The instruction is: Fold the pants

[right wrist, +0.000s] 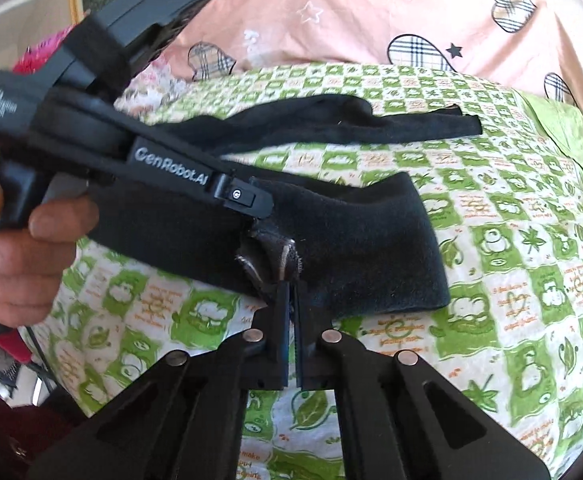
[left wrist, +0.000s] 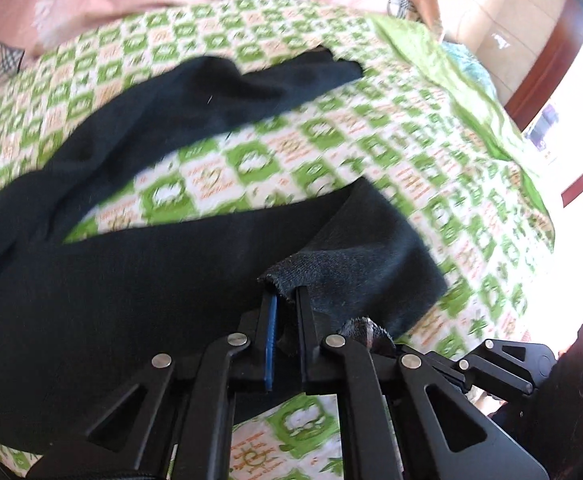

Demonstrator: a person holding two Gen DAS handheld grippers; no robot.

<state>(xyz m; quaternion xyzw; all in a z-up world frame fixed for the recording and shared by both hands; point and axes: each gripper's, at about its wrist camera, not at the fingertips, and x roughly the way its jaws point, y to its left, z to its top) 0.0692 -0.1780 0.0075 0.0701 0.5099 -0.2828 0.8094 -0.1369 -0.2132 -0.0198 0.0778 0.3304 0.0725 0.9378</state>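
Pants (left wrist: 139, 280) of black knit are pinched by both grippers at the hem end of the nearer leg. In the left wrist view the left gripper (left wrist: 287, 300) is seen closed down narrow on a turned-up edge of the cloth, the fabric being trapped between the blue-padded finger and its mate. In the right wrist view the right gripper (right wrist: 291, 292) is likewise closed narrow, on a bunched fold where a paler inner seam shows. The two grips lie just beside each other on the same end of the leg, the left one a little farther along the edge; the left gripper's body is seen crossing the right view from the upper left, carried in a hand (right wrist: 15, 248).

From the grips outward, the held leg runs away to the left in the left view, its long axis lying roughly across the bed (left wrist: 371, 152). The other leg lies beyond it, apart, with a wedge of green-patterned sheet between the two, and they meet at the far left. The coming move is judged to be a carry of the held hem across that gap onto the far leg. A peach quilt (right wrist: 371, 12) lies behind. No containers are in view.
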